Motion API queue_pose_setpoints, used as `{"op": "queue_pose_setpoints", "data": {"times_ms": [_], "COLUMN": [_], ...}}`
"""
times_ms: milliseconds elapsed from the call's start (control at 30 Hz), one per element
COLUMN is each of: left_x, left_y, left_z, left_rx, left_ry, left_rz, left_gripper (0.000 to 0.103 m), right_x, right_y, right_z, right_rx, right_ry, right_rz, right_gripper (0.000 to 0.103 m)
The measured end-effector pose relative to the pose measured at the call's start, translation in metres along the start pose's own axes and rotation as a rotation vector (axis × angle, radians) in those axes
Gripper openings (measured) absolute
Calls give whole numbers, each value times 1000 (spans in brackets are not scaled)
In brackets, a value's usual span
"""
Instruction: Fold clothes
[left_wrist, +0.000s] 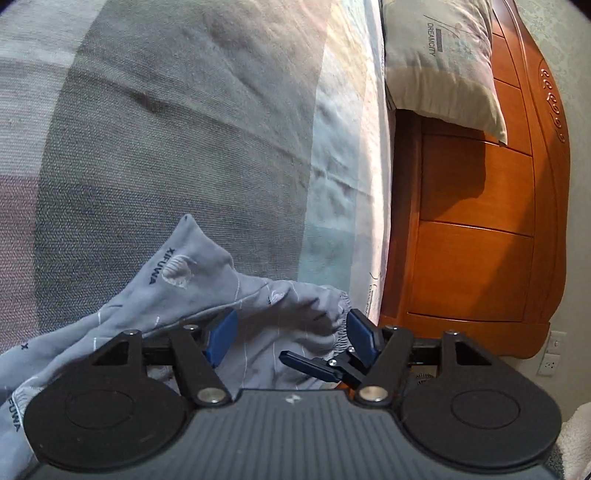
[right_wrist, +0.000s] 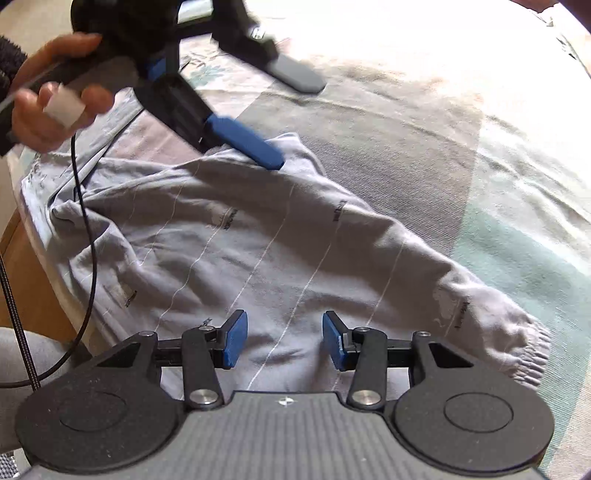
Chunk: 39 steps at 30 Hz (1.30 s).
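A light grey garment (right_wrist: 258, 236) with thin white lines and dark lettering lies crumpled across the bed, its ribbed cuff (right_wrist: 532, 350) at the right. My right gripper (right_wrist: 284, 328) hovers open just above the garment's near edge, nothing between its blue pads. In the right wrist view my left gripper (right_wrist: 291, 122) is at the garment's far edge, held by a hand (right_wrist: 51, 110). It is wide open, one blue finger (right_wrist: 243, 142) resting on the cloth. In the left wrist view the left gripper (left_wrist: 291, 325) stands open over a gathered, elastic-edged part of the garment (left_wrist: 177, 280).
The striped grey, pink and pale green bed cover (left_wrist: 177, 129) stretches beyond the garment. A pillow (left_wrist: 439, 59) leans on the orange wooden headboard (left_wrist: 476, 229) at the bed's end. A black cable (right_wrist: 86, 229) hangs from the left gripper across the garment's left side.
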<state>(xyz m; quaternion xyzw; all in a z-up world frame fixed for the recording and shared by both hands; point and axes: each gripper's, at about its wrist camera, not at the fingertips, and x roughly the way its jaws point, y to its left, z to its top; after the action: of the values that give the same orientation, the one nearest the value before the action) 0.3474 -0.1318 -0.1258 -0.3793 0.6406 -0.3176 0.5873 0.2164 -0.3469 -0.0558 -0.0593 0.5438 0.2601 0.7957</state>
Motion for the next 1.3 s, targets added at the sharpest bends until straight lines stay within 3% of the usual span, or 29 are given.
{"op": "queue_pose_setpoints", "data": {"times_ms": [100, 167, 200, 233, 267, 333, 433, 533, 633, 733, 800, 867, 967, 1067, 1167, 1267, 1300], "left_x": [4, 7, 6, 4, 2, -4, -7, -1, 10, 1, -10, -19, -27, -26, -14, -6, -7], "left_y": [7, 9, 6, 2, -3, -15, -27, -30, -20, -12, -20, -29, -38, -44, -47, -48, -48], "left_z": [4, 7, 8, 8, 6, 3, -9, -21, -23, -21, -26, -38, -66, -103, -148, -182, -184], "left_rx": [5, 15, 30, 48, 73, 134, 195, 234, 242, 149, 172, 233, 355, 580, 897, 1133, 1133], "left_ry": [5, 17, 24, 27, 25, 28, 60, 97, 56, 14, 4, 18, 49, 90, 146, 179, 182], "left_rz": [26, 39, 50, 63, 79, 107, 103, 94, 199, 152, 135, 149, 234, 381, 514, 573, 566], "left_gripper": [64, 64, 64, 64, 65, 65, 66, 69, 65, 65, 66, 68, 69, 69, 69, 69, 69], "right_x": [-16, -12, -8, -9, -11, -20, -27, -17, -2, 12, -2, -17, -29, -23, -13, -4, -1], "right_y": [-29, -57, -71, -80, -90, -92, -74, -57, -55, -69, -66, -57, -40, -21, 2, 28, 36], "right_z": [-4, -15, -23, -29, -34, -33, -24, -11, -1, 1, 2, -7, -27, -54, -69, -71, -72], "right_rx": [103, 195, 236, 274, 312, 353, 318, 253, 222, 251, 232, 214, 210, 187, 90, -57, -119], "right_ry": [-90, -77, -47, -49, -57, -66, -105, -143, -166, -166, -169, -169, -131, -55, -25, -50, -56], "right_rz": [-73, -132, -171, -169, -160, -163, -144, -119, -134, -161, -183, -181, -175, -152, -161, -169, -173], "right_gripper": [57, 62, 61, 49, 44, 44, 51, 51, 51, 49, 50, 52, 54, 54, 54, 54, 54]}}
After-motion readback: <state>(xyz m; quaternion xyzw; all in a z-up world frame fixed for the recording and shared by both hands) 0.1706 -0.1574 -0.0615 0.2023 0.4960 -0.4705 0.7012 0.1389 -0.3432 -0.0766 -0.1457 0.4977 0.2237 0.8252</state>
